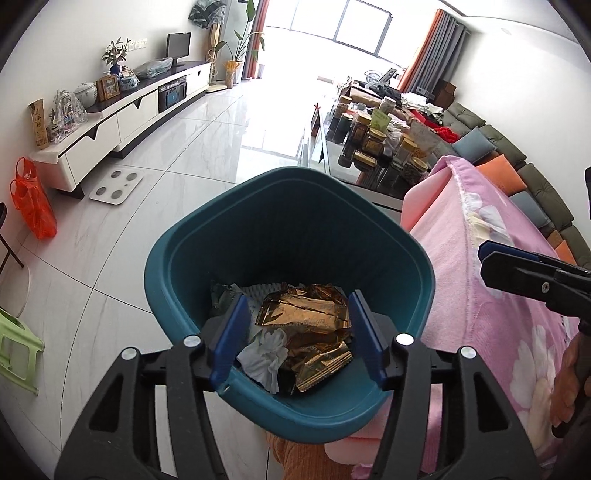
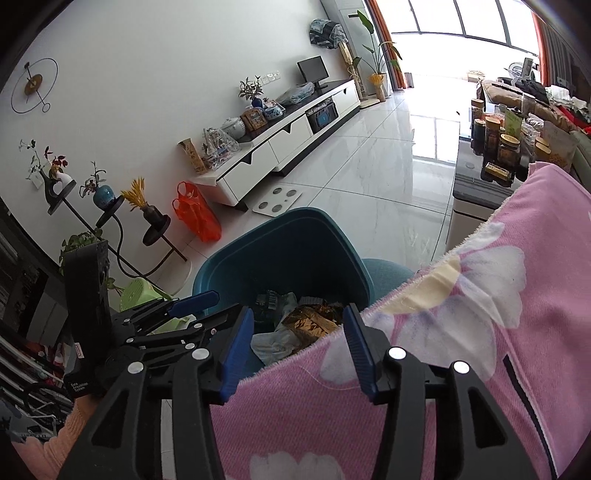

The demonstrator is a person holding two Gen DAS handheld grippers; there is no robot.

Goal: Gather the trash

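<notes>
glossy white tiled floor (image 1: 207, 155) under bright window (image 1: 354, 26) light; a long white tv cabinet (image 1: 122, 114) lines the plain white wall (image 2: 155, 59), orange curtains (image 1: 424, 48) hang beside a grey sofa (image 1: 517, 162).

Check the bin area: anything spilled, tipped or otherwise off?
Nothing spilled. The teal bin stands upright beside the pink blanket, and the gold wrappers and white tissue lie inside it. Both the left gripper and the right gripper are open and empty.
</notes>
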